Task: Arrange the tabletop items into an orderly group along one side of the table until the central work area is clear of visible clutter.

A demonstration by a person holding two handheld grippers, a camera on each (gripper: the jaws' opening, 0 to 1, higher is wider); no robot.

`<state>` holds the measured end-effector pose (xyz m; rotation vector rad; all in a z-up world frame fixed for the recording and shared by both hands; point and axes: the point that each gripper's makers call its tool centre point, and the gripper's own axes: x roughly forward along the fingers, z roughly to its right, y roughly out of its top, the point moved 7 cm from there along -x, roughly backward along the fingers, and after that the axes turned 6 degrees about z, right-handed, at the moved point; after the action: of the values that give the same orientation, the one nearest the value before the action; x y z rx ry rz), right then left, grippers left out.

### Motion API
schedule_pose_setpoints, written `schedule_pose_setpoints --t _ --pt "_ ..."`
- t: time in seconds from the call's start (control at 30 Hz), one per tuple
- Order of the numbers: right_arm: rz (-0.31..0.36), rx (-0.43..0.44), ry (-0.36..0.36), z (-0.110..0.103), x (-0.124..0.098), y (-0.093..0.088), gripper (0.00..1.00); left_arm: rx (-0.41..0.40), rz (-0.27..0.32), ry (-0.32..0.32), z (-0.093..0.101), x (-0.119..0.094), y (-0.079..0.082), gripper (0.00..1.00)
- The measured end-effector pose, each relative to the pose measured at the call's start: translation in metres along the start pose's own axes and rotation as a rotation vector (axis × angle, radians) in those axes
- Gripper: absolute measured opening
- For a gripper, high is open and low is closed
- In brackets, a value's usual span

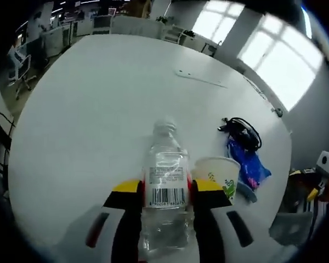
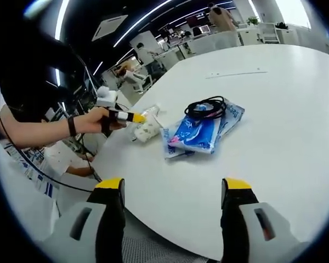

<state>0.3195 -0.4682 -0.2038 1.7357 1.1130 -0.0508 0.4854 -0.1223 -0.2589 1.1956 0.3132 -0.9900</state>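
Clear plastic water bottle (image 1: 165, 186) clamped at its labelled middle by left gripper (image 1: 165, 200), beside white paper cup (image 1: 218, 174) near white round table (image 1: 98, 109) edge. Probably light, slick, slightly crushable. Right gripper (image 2: 172, 192) jaws apart, empty, facing blue plastic packets (image 2: 200, 133) under coiled black cable (image 2: 208, 107).

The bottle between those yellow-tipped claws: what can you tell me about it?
The bottle is clear plastic, seemingly empty or nearly so, with a ribbed body and a transparent label bearing a white barcode patch. Its neck points away from the camera; whether a cap is on is unclear. The left gripper is shut on its middle, one jaw on each side. It sits over the white table, just left of a paper cup. In the right gripper view it shows held at the table's edge.
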Motion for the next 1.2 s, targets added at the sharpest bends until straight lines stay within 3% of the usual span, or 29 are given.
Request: schedule_pose_setpoints --t 0.4,1.0,1.2 --pt "0.000 -0.009 0.011 -0.003 0.003 0.003 0.70 -0.112 0.023 -0.054 -0.008 -0.017 -0.015 0.34" --pt "-0.005 -0.012 0.025 -0.008 0.005 0.000 0.70 -0.070 0.047 -0.030 -0.005 -0.033 -0.028 0.33" --pt "-0.004 -0.010 0.024 -0.007 0.004 -0.001 0.70 -0.060 0.087 -0.009 -0.006 -0.039 -0.026 0.33"
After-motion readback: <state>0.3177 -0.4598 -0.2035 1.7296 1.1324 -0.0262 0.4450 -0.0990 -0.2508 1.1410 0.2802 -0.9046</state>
